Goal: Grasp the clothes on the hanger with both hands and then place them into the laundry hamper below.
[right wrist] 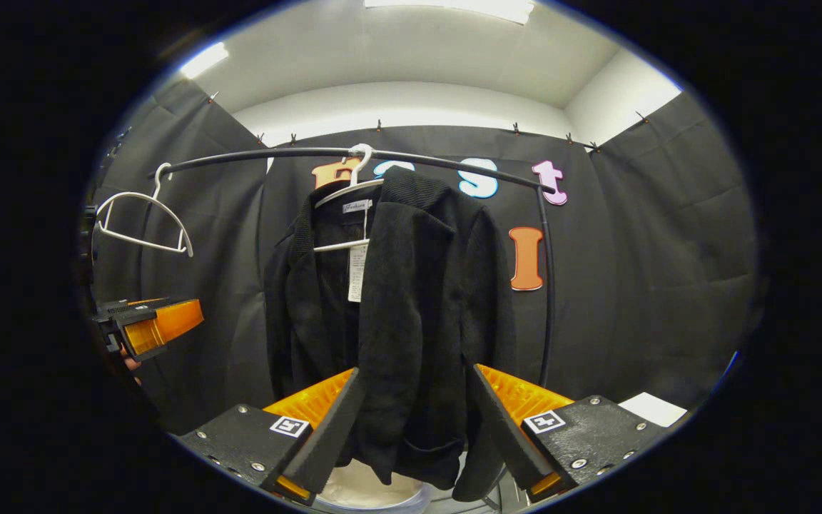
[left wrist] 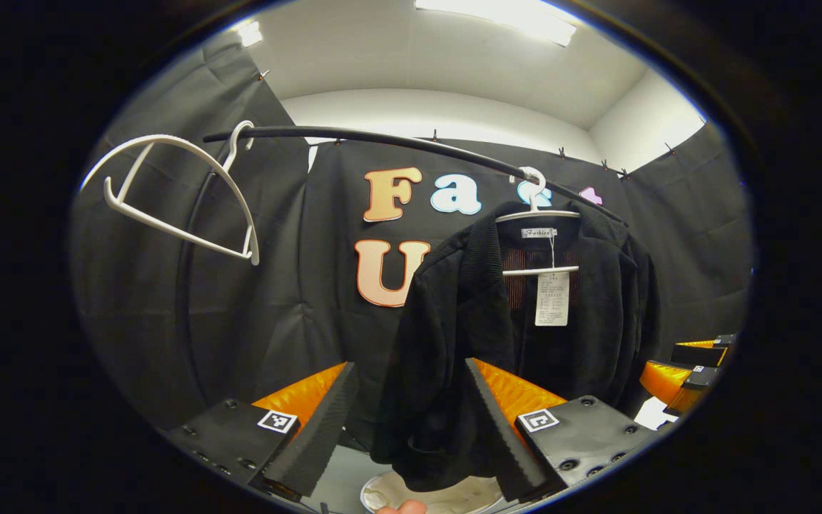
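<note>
Below rail [right wrist: 354, 153]: hung jacket [right wrist: 411, 314] over pale hamper [left wrist: 425, 494], contents unclear.

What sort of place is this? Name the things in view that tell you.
Probably a small staged booth set up as a laundry corner: black cloth walls, a clothes rail carrying a black jacket and an empty white hanger, and a pale hamper below.

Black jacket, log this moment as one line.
black jacket on white hanger | left hand-held gripper open | right hand-held gripper open | hamper below
</note>
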